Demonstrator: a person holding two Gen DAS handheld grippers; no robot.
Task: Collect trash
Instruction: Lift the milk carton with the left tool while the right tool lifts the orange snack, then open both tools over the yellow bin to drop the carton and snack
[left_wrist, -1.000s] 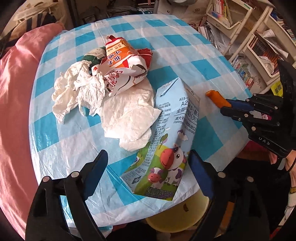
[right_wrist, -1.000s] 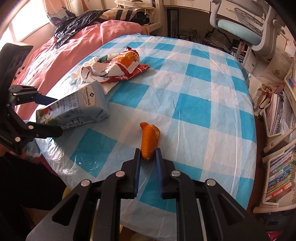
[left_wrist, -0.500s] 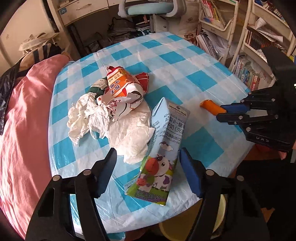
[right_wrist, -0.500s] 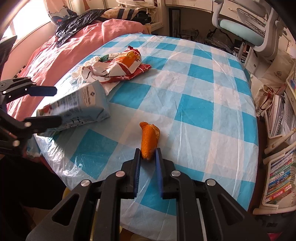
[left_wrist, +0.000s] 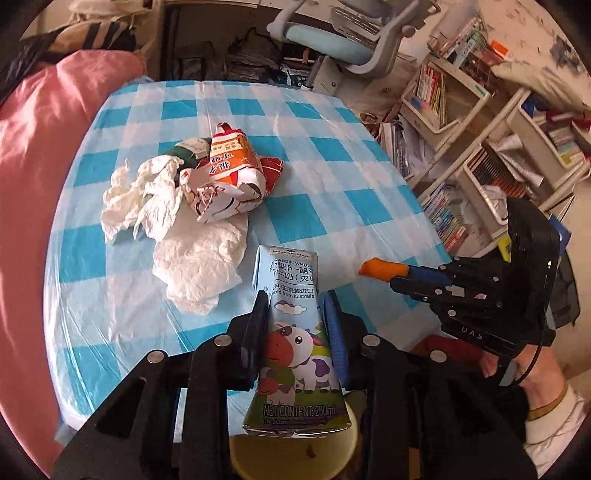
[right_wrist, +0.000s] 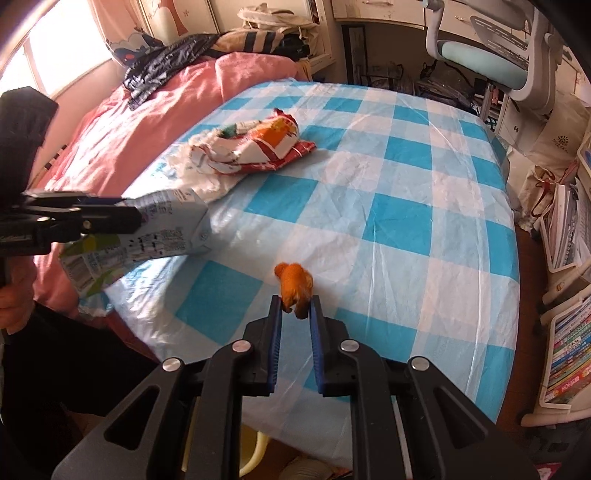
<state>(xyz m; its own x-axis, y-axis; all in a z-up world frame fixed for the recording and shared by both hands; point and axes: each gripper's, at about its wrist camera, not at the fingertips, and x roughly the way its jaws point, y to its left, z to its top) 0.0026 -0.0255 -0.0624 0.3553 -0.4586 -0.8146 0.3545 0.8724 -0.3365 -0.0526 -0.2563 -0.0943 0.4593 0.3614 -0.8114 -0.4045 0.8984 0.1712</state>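
The round desk (left_wrist: 332, 155) fills the centre of both views under a blue-and-white checked cover, and the trash yet to be gathered sits in a loose heap at upper left of the left wrist view: crumpled white tissues (left_wrist: 177, 221) with a crushed orange-and-white snack wrapper (left_wrist: 229, 177) lying on top of them.

A yellow bin (left_wrist: 295, 454) shows at the bottom of that view, below the desk's near edge. That probably explains why both held pieces are carried low toward that edge.

The milk carton (left_wrist: 295, 332) is lifted clear of the desk, bottom end toward the camera. The left claw (left_wrist: 297, 317) is closed on its two sides around mid-height, reaching level across the edge.

At lower centre of the right wrist view, the right claw (right_wrist: 295, 314) pinches an orange peel (right_wrist: 293, 286) between narrowly spaced pads, angled slightly downward above the cover.
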